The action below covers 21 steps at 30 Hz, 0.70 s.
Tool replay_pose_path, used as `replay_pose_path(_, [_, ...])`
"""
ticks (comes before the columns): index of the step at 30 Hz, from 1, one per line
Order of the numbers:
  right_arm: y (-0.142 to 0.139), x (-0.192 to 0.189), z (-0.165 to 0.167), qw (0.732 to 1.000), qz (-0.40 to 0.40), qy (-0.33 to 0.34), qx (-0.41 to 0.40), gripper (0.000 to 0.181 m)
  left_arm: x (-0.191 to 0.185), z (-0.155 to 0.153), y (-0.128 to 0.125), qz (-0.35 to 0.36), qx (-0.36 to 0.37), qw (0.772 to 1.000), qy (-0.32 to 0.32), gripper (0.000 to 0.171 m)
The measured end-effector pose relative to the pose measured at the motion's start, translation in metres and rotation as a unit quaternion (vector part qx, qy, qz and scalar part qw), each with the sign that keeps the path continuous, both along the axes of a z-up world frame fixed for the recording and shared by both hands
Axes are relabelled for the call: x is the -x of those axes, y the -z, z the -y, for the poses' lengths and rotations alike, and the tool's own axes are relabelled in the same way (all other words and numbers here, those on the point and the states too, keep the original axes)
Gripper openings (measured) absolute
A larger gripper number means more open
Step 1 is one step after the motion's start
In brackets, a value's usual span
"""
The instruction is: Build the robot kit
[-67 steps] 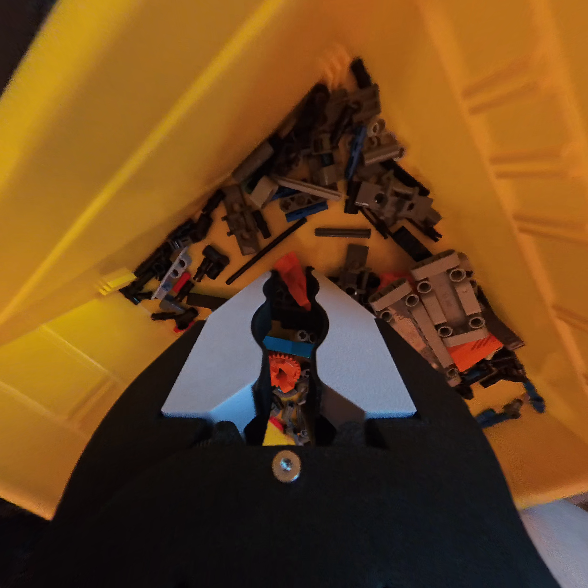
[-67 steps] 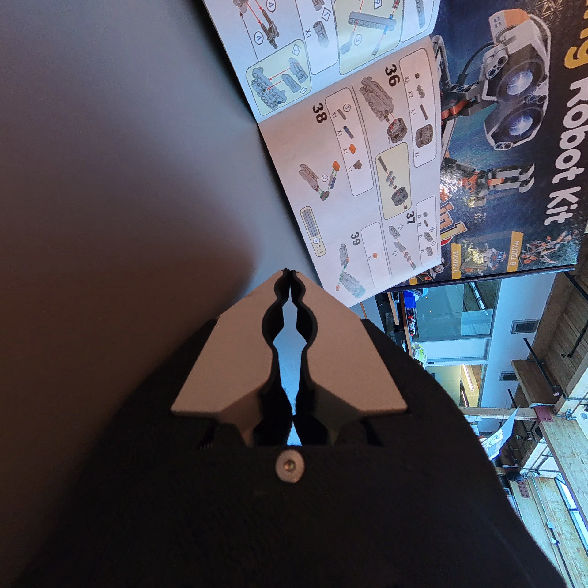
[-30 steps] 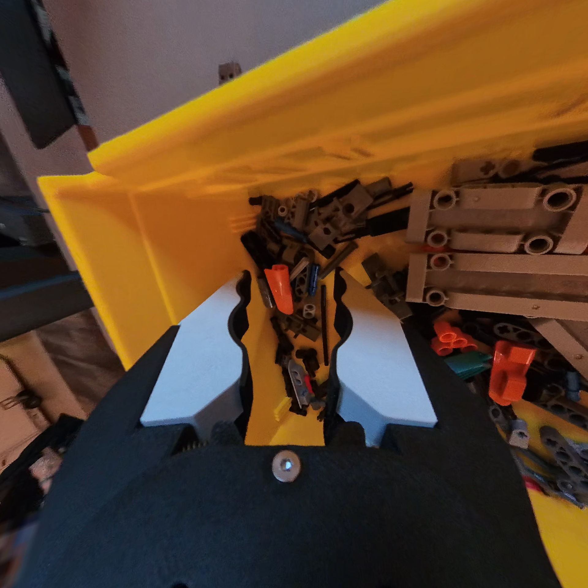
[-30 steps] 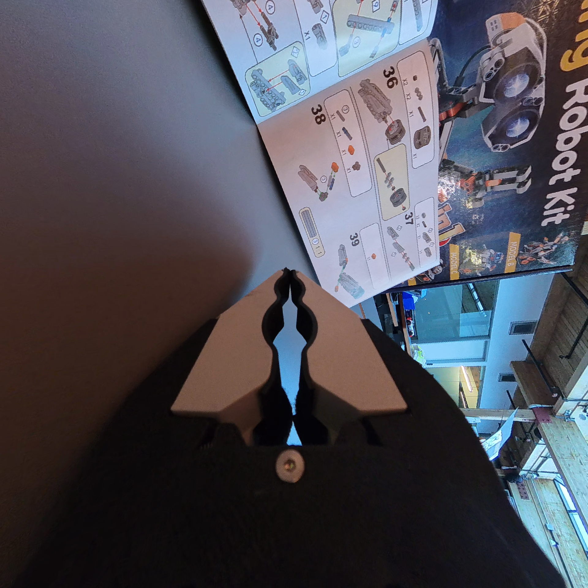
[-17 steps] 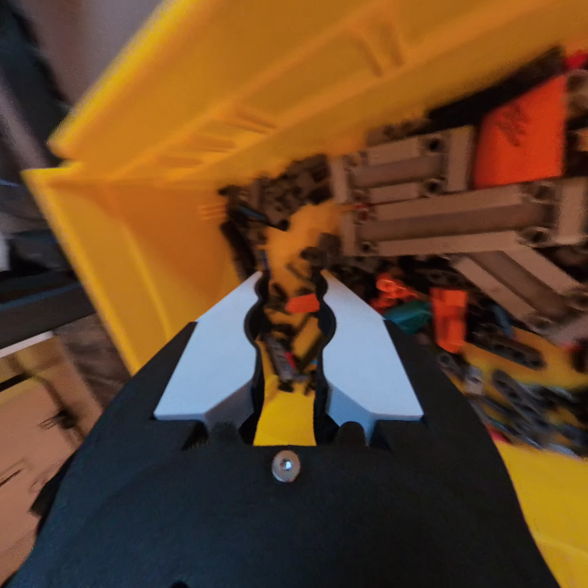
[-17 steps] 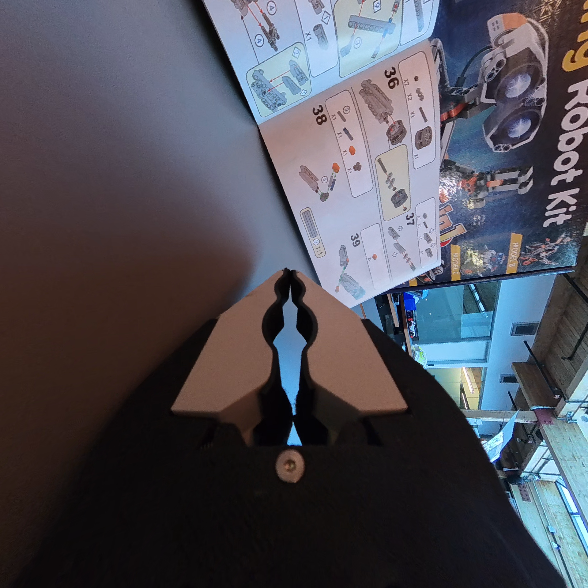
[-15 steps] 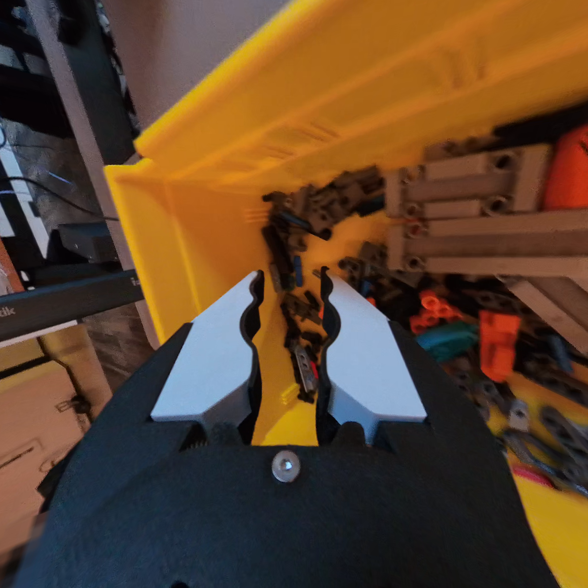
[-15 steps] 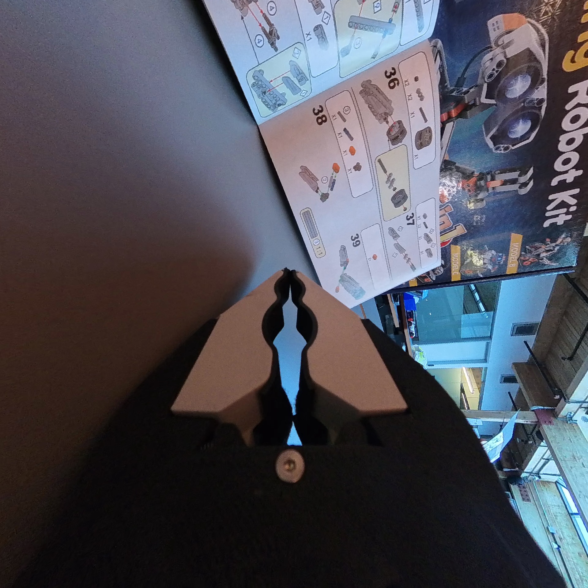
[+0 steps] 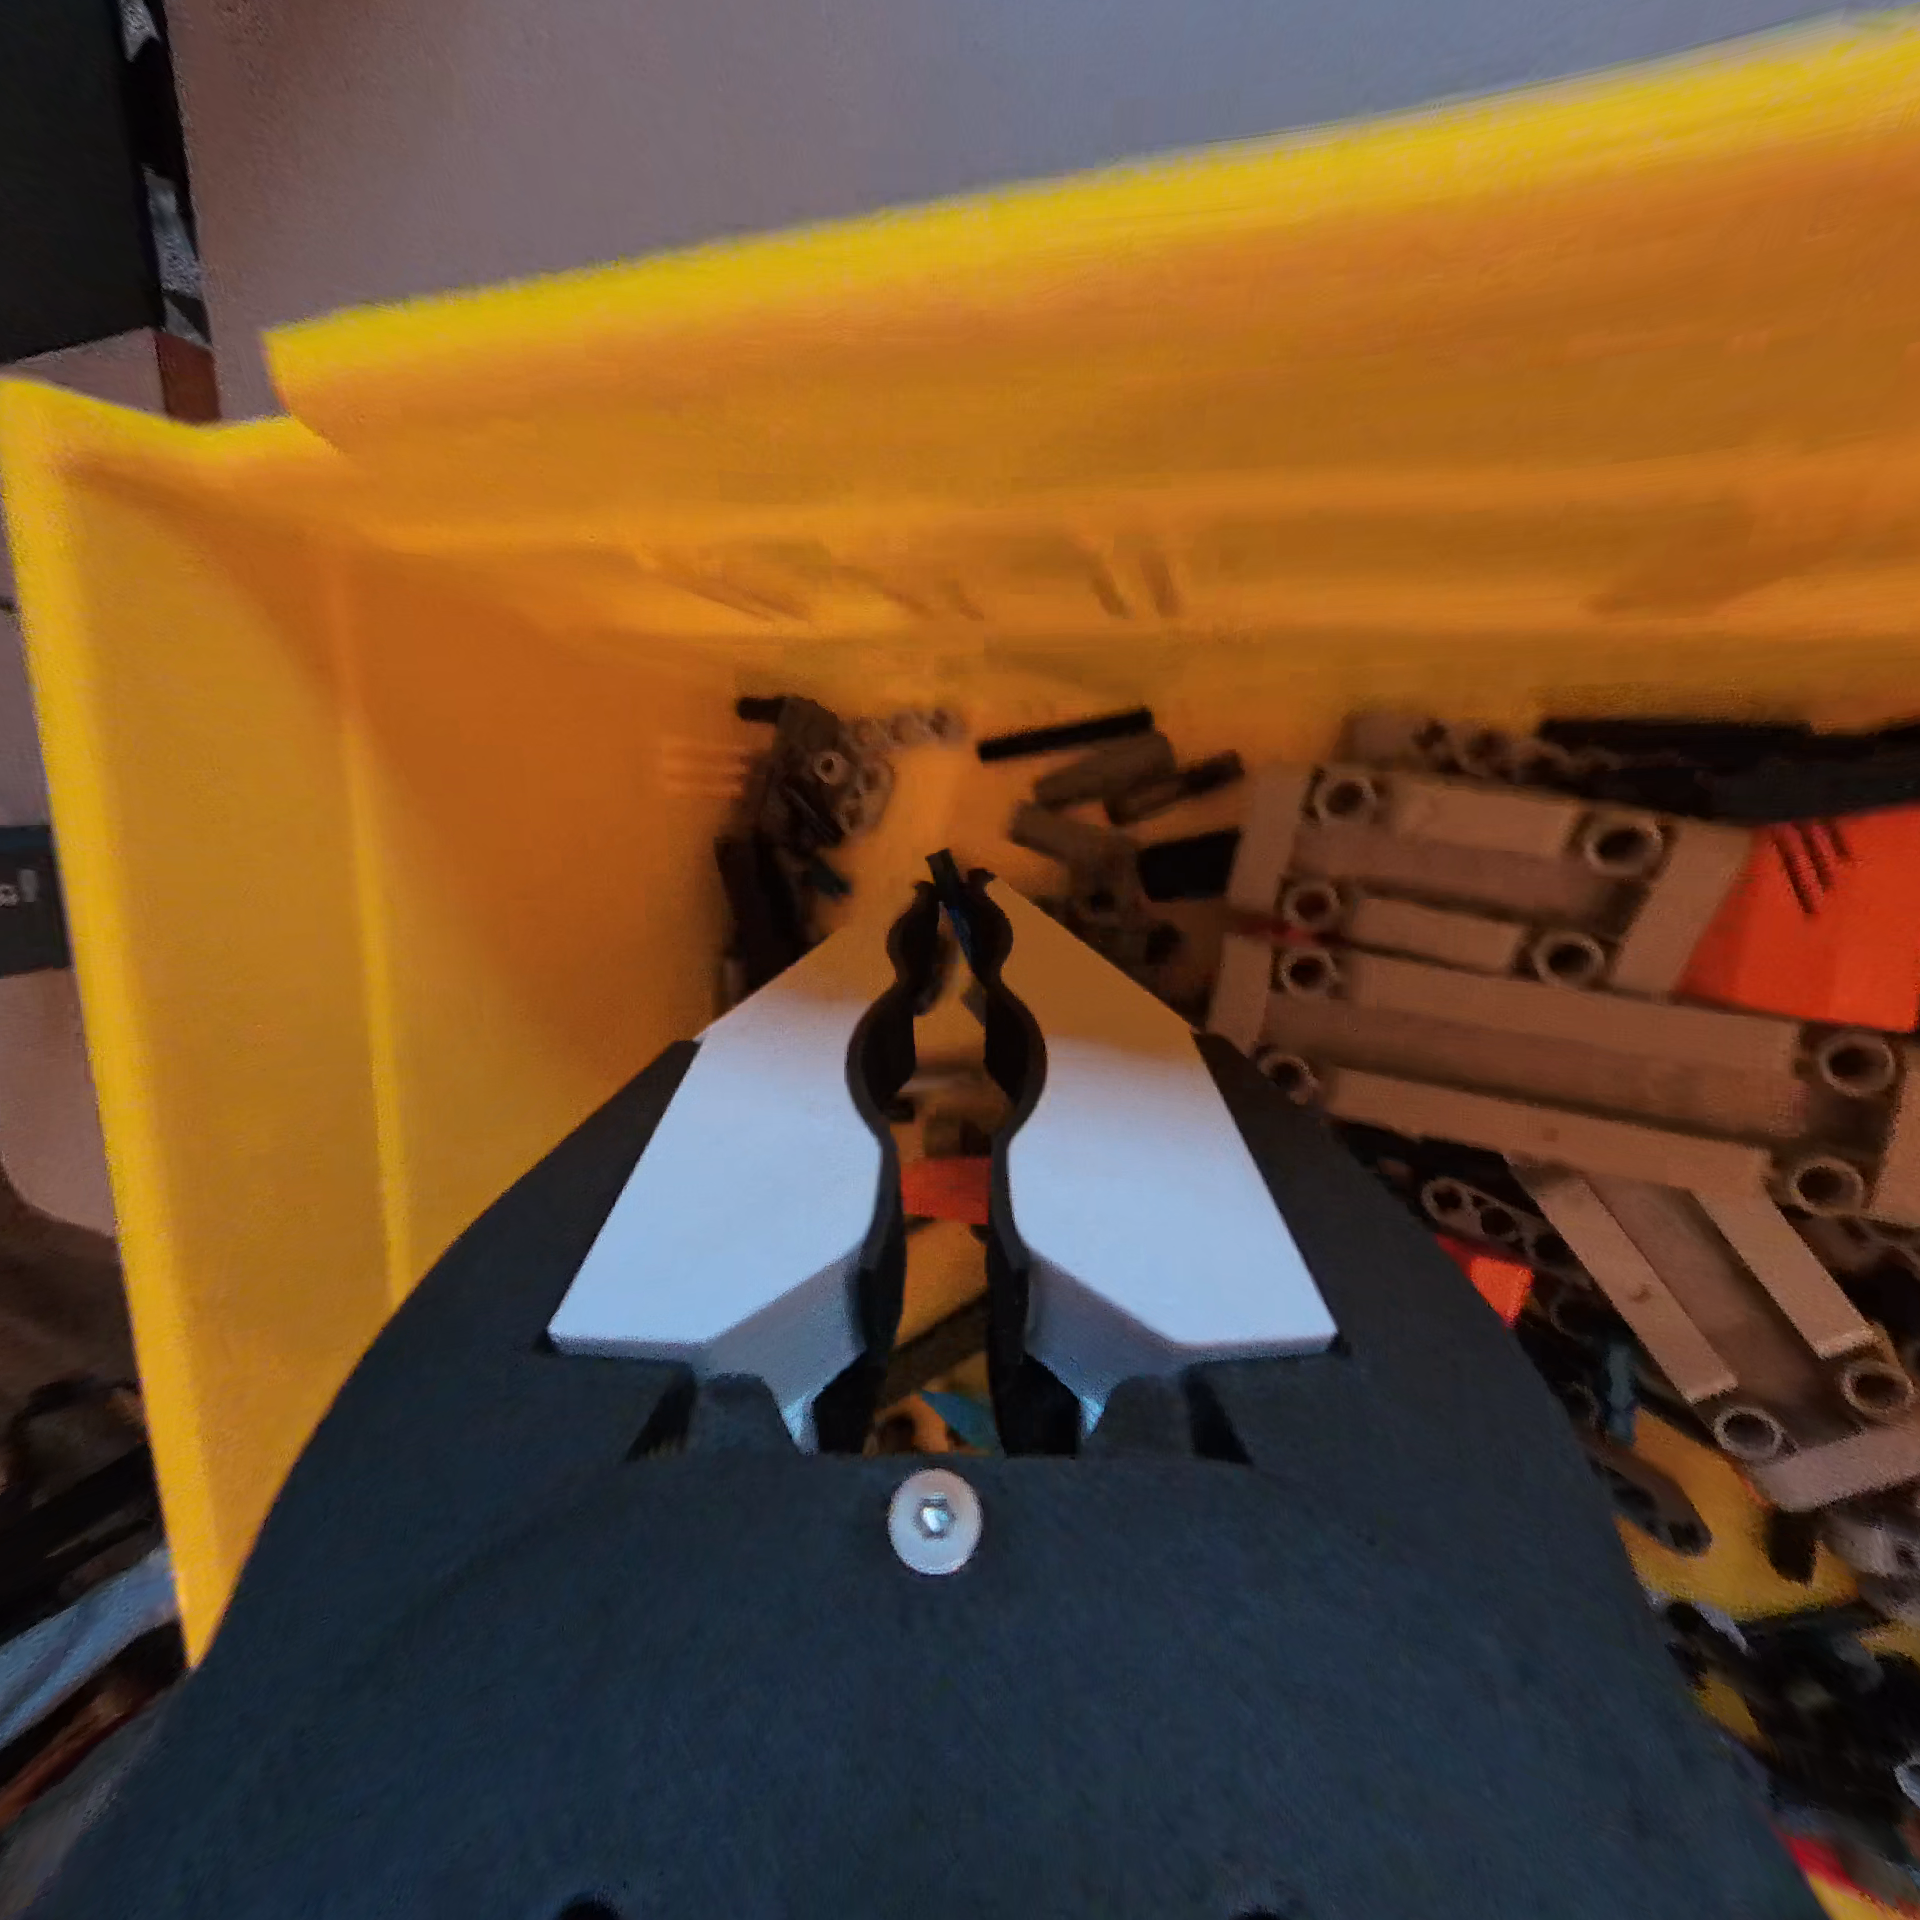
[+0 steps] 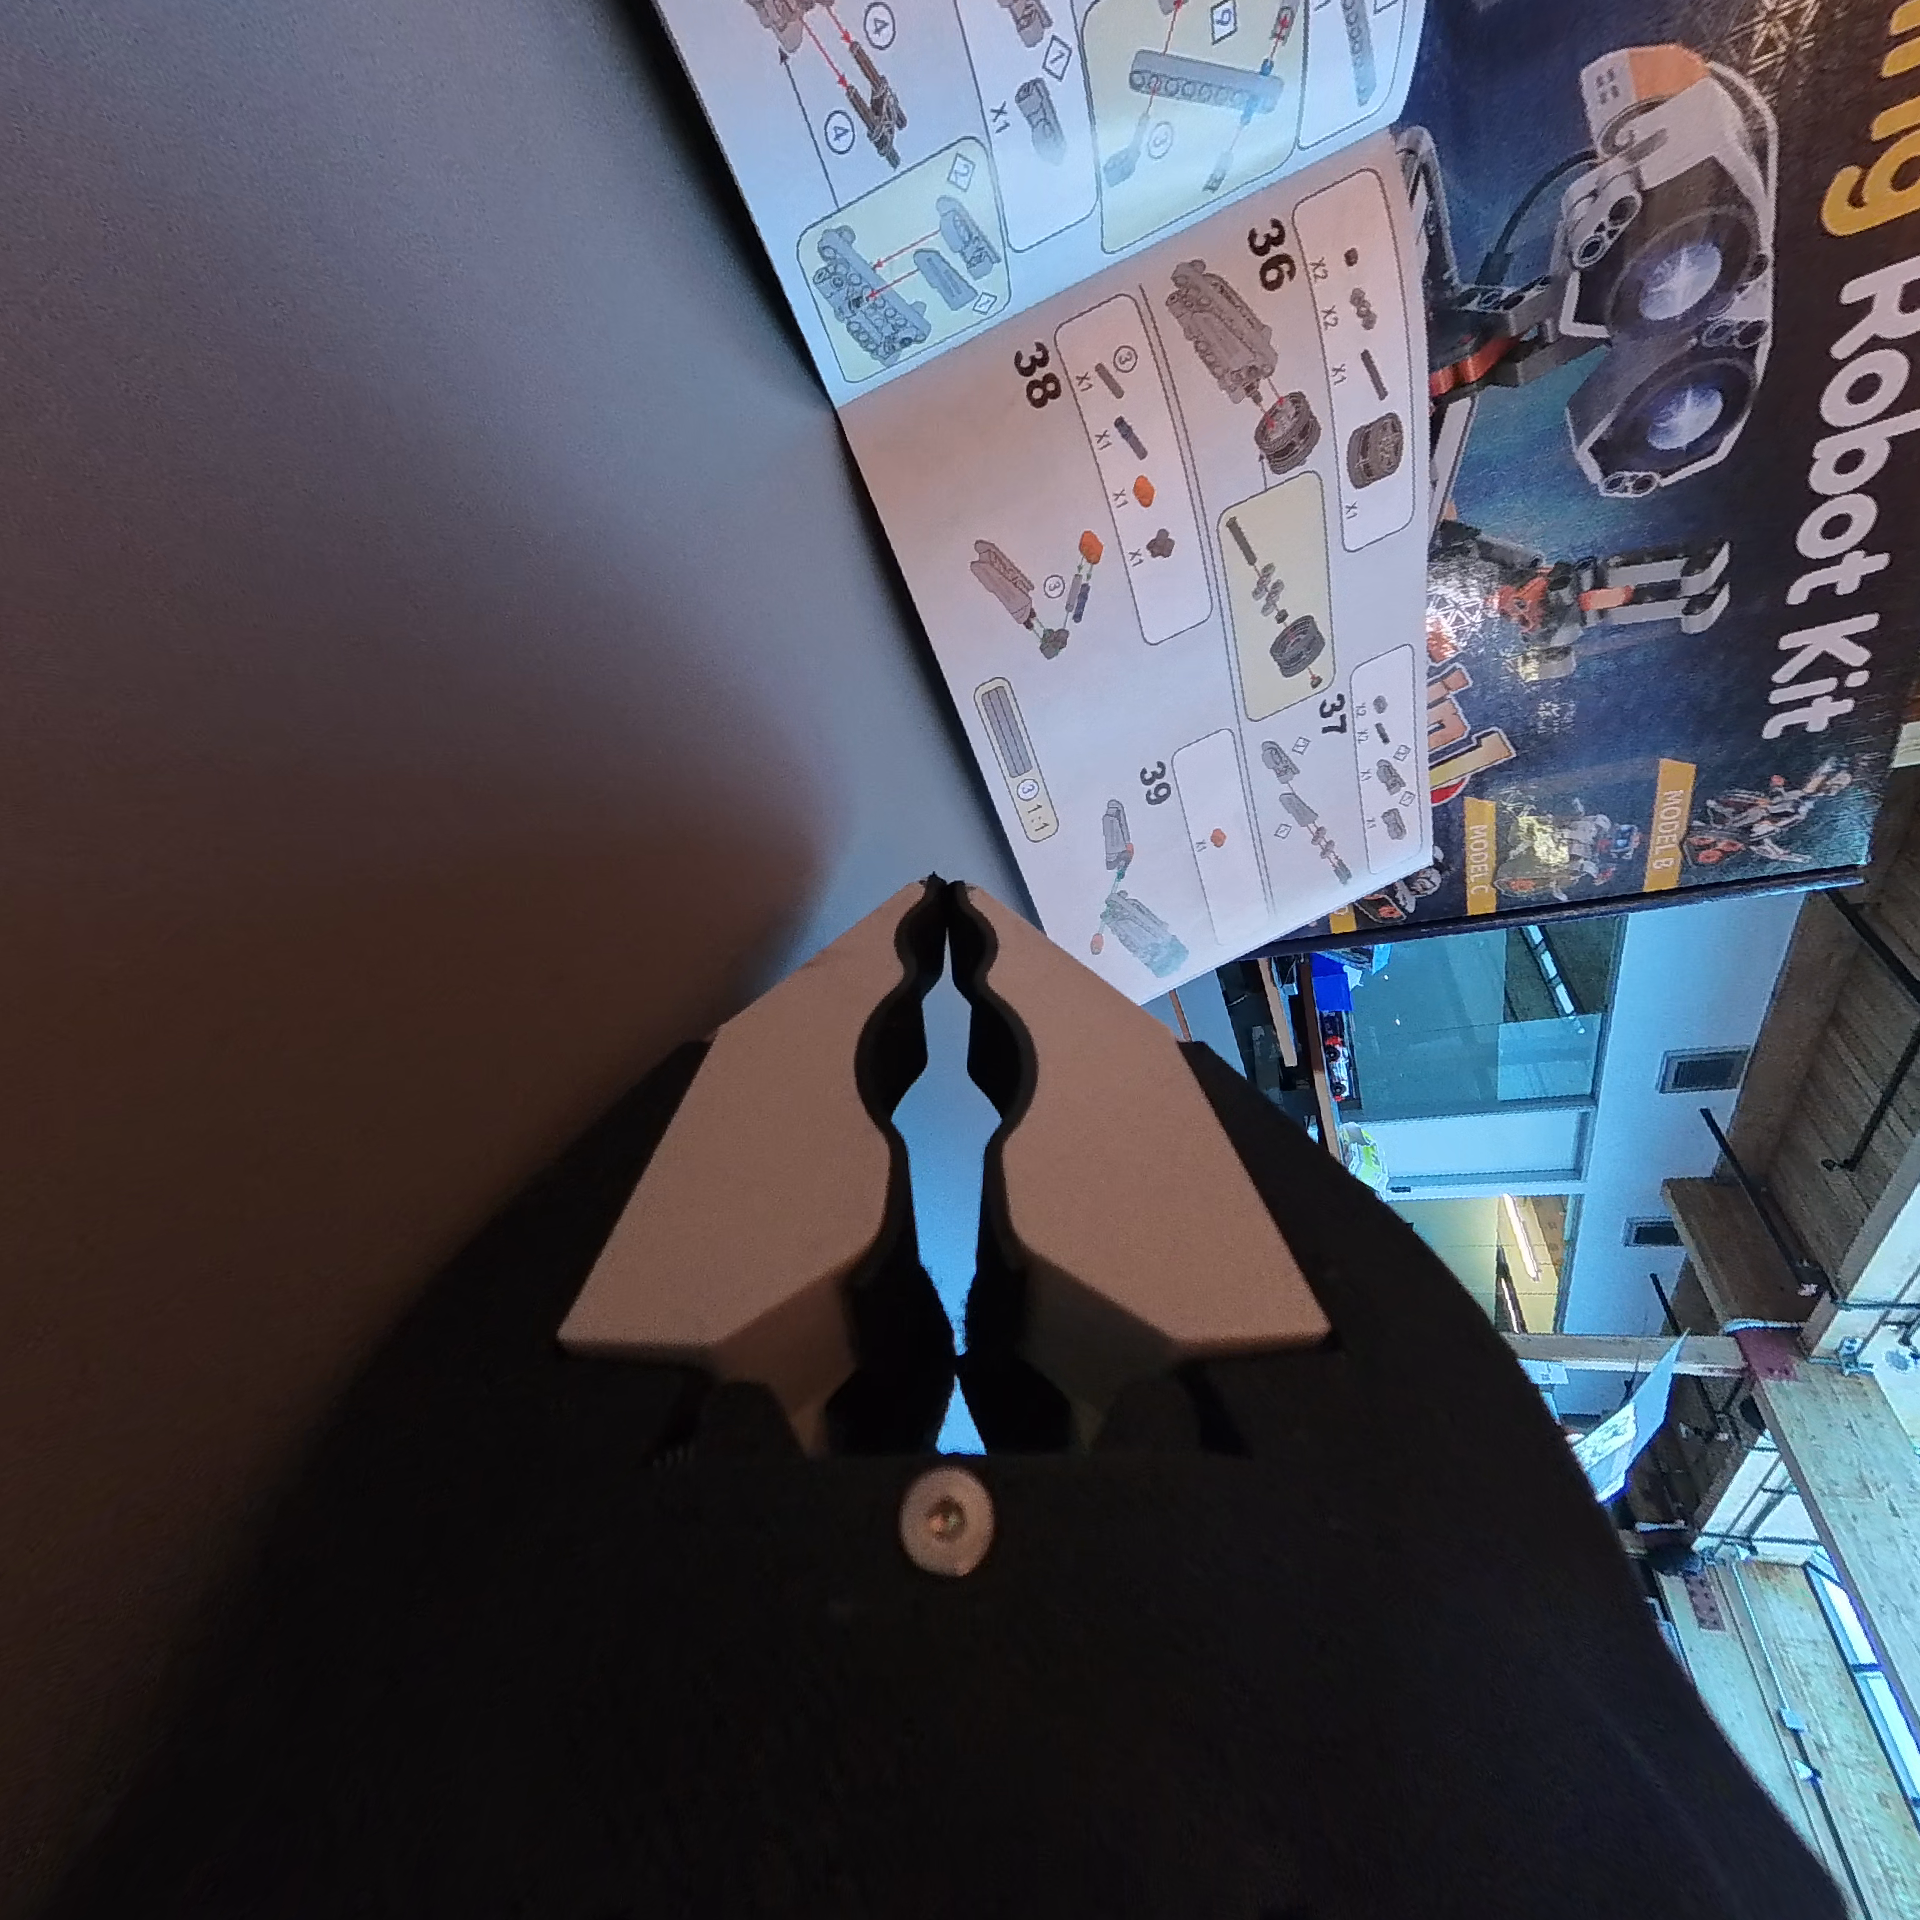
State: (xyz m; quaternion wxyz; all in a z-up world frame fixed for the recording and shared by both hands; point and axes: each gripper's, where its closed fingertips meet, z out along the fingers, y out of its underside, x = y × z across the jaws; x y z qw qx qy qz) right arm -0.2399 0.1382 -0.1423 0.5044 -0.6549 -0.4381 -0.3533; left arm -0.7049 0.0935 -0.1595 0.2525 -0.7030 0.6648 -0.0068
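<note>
Half a second ago our left gripper (image 9: 951, 891) had its fingers apart over the little parts; now the two tips are pinching together on a small dark piece (image 9: 943, 868) that is sticking up from between them. We cannot tell what kind of piece it is, because the picture is blurry. Our right gripper (image 10: 943, 888) is staying where it was, with its tips touching and nothing between them.

We are looking into a big yellow bin (image 9: 239, 831) with the left gripper. Its tall walls are standing to the left and behind. Lots of building parts are lying on its floor. The biggest is a block of long grey beams with holes (image 9: 1538, 997), sitting to the right of the gripper. An orange panel (image 9: 1818, 935) is touching that block on its far right side. A heap of small dark parts (image 9: 810, 800) is lying in the back corner, just past the fingertips. A small orange piece (image 9: 940, 1190) is showing low down in the gap between the fingers.

We are holding the right gripper over a plain grey table (image 10: 416, 416). A dark box with a robot picture (image 10: 1662, 468) is lying at the far right of the table. An open booklet of building steps (image 10: 1122, 468) is resting partly on the box and partly on the table, near the fingertips.
</note>
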Motion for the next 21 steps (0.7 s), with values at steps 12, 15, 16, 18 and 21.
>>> replay_pose_path(12, [-0.001,-0.002,-0.001,1.000,0.001,0.009,-0.005,0.000,-0.017,-0.043,-0.022,0.025,-0.094,0.994,-0.059,0.007])
replay_pose_path(15, [-0.001,-0.002,-0.001,1.000,0.001,0.010,-0.005,0.000,-0.022,-0.043,-0.020,0.035,-0.107,0.992,-0.056,0.010])
replay_pose_path(16, [-0.001,-0.002,-0.001,1.000,0.001,0.010,-0.005,0.000,-0.021,-0.042,-0.019,0.038,-0.097,0.993,-0.060,0.014])
replay_pose_path(18, [-0.001,-0.002,-0.001,1.000,0.001,0.010,-0.004,0.000,-0.017,-0.030,-0.010,0.029,-0.042,0.996,-0.067,0.000])
replay_pose_path(21, [-0.001,-0.002,-0.001,1.000,0.001,0.010,-0.004,0.000,-0.003,-0.025,-0.002,0.007,-0.028,0.995,-0.098,0.003])
